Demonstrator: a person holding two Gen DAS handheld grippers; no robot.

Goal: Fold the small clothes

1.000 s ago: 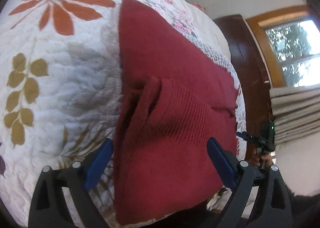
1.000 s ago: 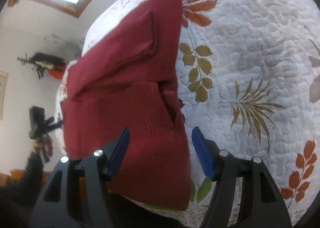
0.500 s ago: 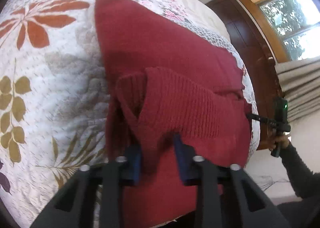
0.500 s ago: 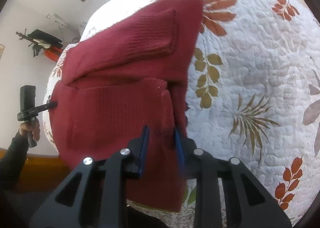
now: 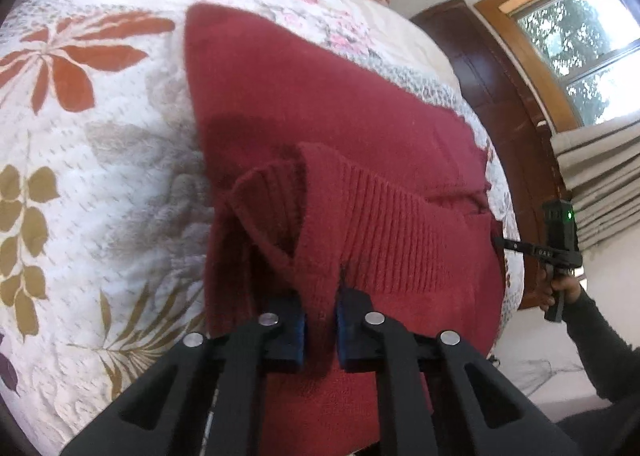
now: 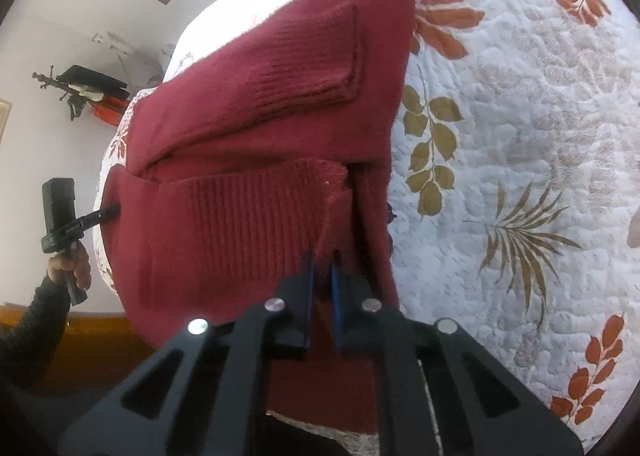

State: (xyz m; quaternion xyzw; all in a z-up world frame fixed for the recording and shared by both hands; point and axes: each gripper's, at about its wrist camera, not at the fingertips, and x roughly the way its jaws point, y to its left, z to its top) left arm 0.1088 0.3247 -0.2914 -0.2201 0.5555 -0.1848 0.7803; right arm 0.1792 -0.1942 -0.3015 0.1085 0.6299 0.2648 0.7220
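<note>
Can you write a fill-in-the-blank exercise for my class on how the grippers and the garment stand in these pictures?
1. The knitted sweater is dark ____ in colour.
2. Both the left gripper and the right gripper are ____ on the sweater's ribbed edge.
3. The sweater lies on a quilt printed with ____.

Missing words: red; shut; leaves
</note>
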